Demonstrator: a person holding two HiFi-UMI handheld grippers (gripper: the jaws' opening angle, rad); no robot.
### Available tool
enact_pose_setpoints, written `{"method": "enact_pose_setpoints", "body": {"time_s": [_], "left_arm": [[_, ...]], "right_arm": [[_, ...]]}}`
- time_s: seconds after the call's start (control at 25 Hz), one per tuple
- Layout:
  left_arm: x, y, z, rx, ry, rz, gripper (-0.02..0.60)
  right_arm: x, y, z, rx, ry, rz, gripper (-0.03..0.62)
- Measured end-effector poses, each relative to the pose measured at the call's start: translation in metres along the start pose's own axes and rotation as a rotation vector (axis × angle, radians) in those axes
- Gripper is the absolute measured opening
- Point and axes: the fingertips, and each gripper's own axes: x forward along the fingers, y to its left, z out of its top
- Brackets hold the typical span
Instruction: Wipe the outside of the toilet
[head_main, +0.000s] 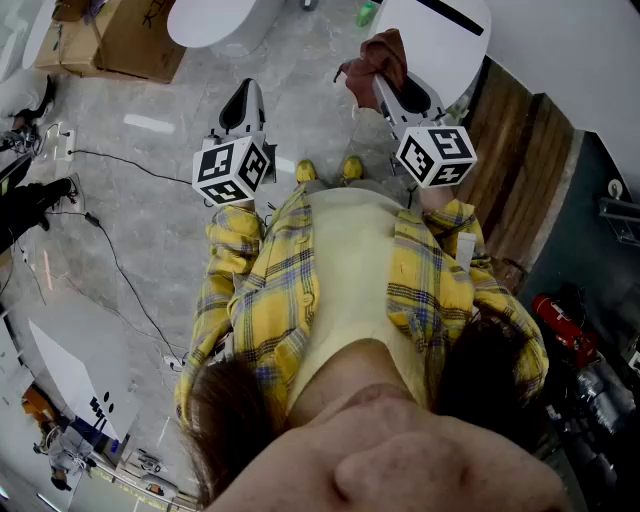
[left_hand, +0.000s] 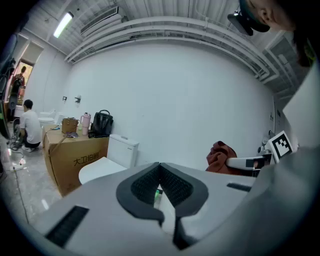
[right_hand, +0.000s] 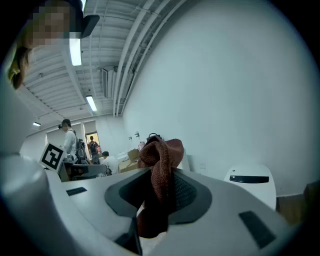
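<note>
My right claw (head_main: 398, 92) clamps the cloth (right_hand: 160, 165); my left claw (left_hand: 160, 170) is closed, empty. Wiping hasn't started, I judge. Next, the cloth must reach the toilet (head_main: 440, 35).

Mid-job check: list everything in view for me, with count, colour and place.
toilets: 2, white; right toilet by the wall, left toilet near the box.
cloth: 1, reddish-brown; clamped in the right claw.
cardboard box: 1, brown; floor, upper left.
black bag: 1; on the box.
bottle: 1, green; floor between the toilets.
cables: several, black; grey floor, left.
wood panel: 1, brown; right of the right toilet.
bystanders: at least three; far end of the room.
left claw: 1, white, dark pads; shut, empty.
right claw: 1, same colours; shut on the cloth.
shirt: 1, yellow plaid.
</note>
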Motion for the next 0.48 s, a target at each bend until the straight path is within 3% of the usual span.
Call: {"method": "enact_pose_setpoints", "body": {"time_s": [0.48], "left_arm": [[-0.004, 0.038, 0.006, 0.005, 0.012, -0.01, 0.008]], "right_arm": [[0.029, 0.022, -0.002, 0.003, 0.012, -0.025, 0.121]]}}
